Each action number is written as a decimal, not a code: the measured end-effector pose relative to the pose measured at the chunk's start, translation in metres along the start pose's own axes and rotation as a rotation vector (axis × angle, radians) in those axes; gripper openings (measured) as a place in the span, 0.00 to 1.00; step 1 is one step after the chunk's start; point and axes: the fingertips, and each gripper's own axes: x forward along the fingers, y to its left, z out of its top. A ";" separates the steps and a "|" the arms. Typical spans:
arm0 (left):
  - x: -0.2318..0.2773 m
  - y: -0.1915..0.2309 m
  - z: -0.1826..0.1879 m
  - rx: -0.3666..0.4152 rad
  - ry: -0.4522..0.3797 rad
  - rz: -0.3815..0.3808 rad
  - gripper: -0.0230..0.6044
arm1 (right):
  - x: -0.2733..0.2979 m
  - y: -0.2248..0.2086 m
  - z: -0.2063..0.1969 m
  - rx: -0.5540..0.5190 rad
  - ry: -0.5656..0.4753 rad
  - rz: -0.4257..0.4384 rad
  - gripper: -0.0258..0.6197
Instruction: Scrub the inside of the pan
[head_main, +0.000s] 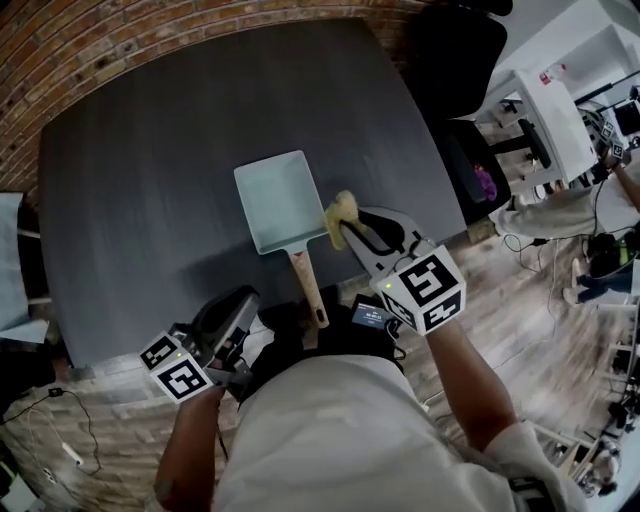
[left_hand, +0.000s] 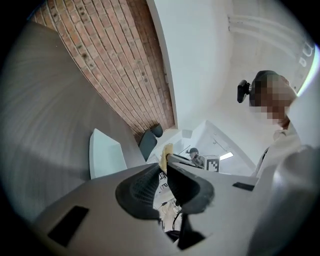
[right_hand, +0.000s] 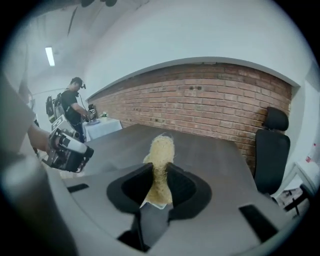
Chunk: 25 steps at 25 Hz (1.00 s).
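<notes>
right gripper (head_main: 352, 230) clamping scrubber (head_main: 341, 211), pan (head_main: 280, 200) on table (head_main: 150, 200)

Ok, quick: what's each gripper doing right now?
Left gripper: empty, jaws only a narrow slit apart.
Right gripper: closed on the yellow scrubber.

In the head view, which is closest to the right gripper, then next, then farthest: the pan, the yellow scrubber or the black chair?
1. yellow scrubber, pinched by the right gripper.
2. pan, just left, on the table.
3. black chair, far past the table.
</notes>
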 end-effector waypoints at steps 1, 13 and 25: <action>-0.001 -0.002 0.000 0.005 0.000 -0.002 0.13 | -0.006 -0.001 0.002 0.017 -0.018 -0.007 0.18; -0.011 -0.066 -0.011 0.131 -0.110 0.057 0.12 | -0.114 -0.027 0.008 0.212 -0.241 0.021 0.19; 0.020 -0.164 -0.096 0.152 -0.156 0.057 0.09 | -0.218 -0.020 -0.052 0.453 -0.330 0.149 0.18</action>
